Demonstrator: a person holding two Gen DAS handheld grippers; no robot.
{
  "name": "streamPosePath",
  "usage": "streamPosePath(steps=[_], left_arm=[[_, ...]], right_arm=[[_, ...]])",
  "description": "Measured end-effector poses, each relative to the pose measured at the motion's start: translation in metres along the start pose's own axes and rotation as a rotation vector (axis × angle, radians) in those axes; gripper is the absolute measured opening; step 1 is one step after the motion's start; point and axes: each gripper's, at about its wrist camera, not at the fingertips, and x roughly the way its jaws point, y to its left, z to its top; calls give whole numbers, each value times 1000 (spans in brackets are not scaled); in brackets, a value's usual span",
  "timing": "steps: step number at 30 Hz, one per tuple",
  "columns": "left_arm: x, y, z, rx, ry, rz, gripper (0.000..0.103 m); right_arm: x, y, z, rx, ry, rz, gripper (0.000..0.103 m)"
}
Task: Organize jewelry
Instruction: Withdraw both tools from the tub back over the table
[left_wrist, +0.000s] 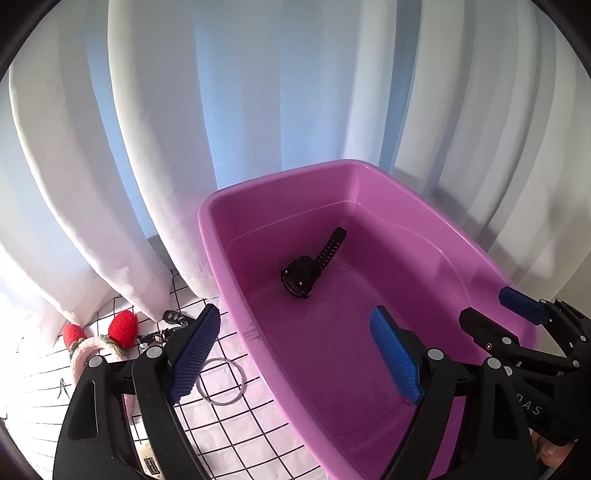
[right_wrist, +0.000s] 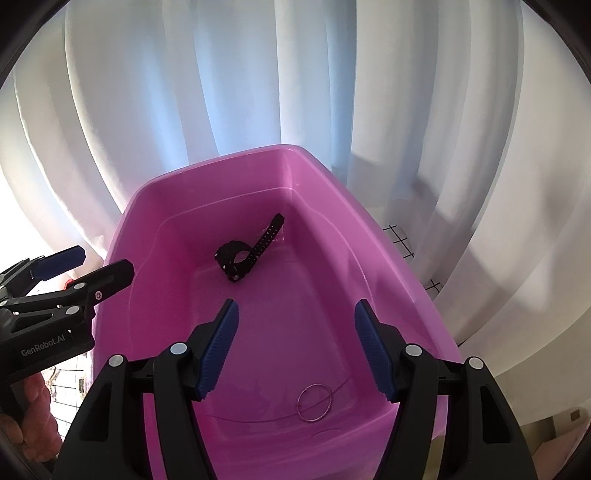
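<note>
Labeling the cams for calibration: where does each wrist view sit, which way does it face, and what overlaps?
Left wrist: on the left gripper, over the pink tub's left rim, facing forward and down; own open fingers show, plus the right gripper.
Right wrist: on the right gripper, above the tub's near end, facing down its length; left gripper at left.
Shared: tub, black watch, white curtain.

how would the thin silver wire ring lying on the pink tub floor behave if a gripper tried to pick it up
The thin silver wire ring probably weighs almost nothing. It lies flat on the glossy pink plastic tub, so broad pads would likely skid it along rather than get under it. Its slender wire might bend if squeezed hard.
</note>
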Motion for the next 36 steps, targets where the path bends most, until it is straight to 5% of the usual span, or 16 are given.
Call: streamPosePath(steps=[13, 36], left_arm=[[-28, 33, -11, -45, -37, 26, 82], [-80, 134, -61, -188, -44, 111, 82]], right_arm=[[-24, 31, -5, -25, -30, 17, 64], [-53, 145, -19, -182, -40, 139, 64]])
